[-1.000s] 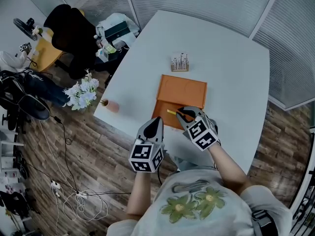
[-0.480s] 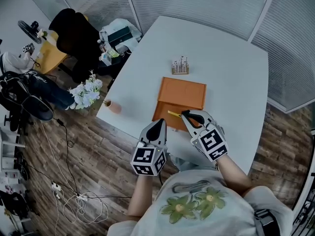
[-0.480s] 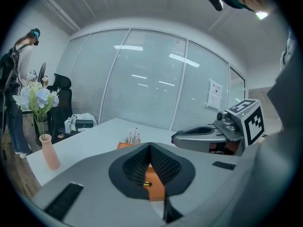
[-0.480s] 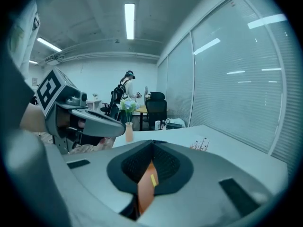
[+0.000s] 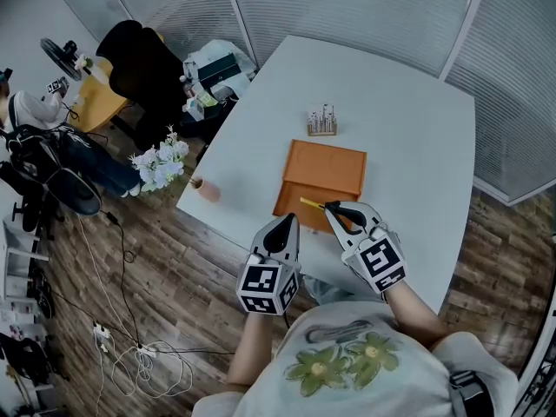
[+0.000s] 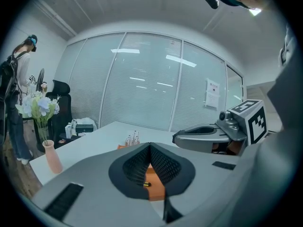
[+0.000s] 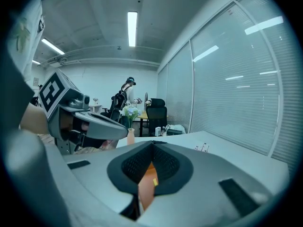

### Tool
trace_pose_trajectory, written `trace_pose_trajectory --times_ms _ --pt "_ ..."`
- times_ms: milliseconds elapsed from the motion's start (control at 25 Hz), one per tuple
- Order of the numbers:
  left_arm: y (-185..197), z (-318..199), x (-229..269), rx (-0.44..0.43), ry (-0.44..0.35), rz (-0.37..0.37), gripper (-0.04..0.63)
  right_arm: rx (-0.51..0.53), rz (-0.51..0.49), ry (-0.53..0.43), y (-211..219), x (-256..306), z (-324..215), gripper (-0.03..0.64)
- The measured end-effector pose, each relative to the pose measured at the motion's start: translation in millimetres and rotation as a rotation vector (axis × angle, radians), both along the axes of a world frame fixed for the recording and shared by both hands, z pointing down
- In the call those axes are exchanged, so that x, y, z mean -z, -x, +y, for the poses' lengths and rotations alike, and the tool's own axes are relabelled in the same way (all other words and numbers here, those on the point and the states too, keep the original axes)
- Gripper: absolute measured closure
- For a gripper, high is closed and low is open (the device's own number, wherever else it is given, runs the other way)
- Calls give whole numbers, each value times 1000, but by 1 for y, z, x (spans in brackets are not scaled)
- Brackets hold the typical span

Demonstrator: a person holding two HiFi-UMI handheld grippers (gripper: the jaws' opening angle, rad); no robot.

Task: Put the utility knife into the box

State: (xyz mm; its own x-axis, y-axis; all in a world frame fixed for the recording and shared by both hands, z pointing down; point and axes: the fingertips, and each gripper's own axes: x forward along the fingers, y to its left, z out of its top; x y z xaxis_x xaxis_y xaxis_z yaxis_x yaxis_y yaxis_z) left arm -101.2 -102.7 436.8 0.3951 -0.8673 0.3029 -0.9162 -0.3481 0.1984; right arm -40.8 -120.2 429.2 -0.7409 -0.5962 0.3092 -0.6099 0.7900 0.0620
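Utility knife (image 5: 310, 203), yellow, lies on the near part of the orange box (image 5: 326, 168), just ahead of the right gripper (image 5: 331, 208). That gripper's jaws have just closed together with nothing between them. The left gripper (image 5: 289, 220) hangs beside it near the worktop's (image 5: 391, 102) front edge, jaws together, empty.

Even cool glow from ceiling strip light (image 7: 132, 28), soft shadows, strong fisheye bending (dark vignetted corners)
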Motion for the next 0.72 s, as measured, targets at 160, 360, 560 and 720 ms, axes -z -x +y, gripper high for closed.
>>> trace_pose_trajectory --times_ms 160,360,560,720 --pt "-2 8 3 4 -8 -9 595 0 -6 4 -1 1 9 614" --pt "-4 13 6 8 -11 -2 595 5 -6 6 -1 2 15 614" --pt "-7 17 7 14 -16 5 595 1 -5 -1 -6 4 16 614" --pt "-8 19 7 16 -20 7 595 2 -1 3 -8 3 19 614"
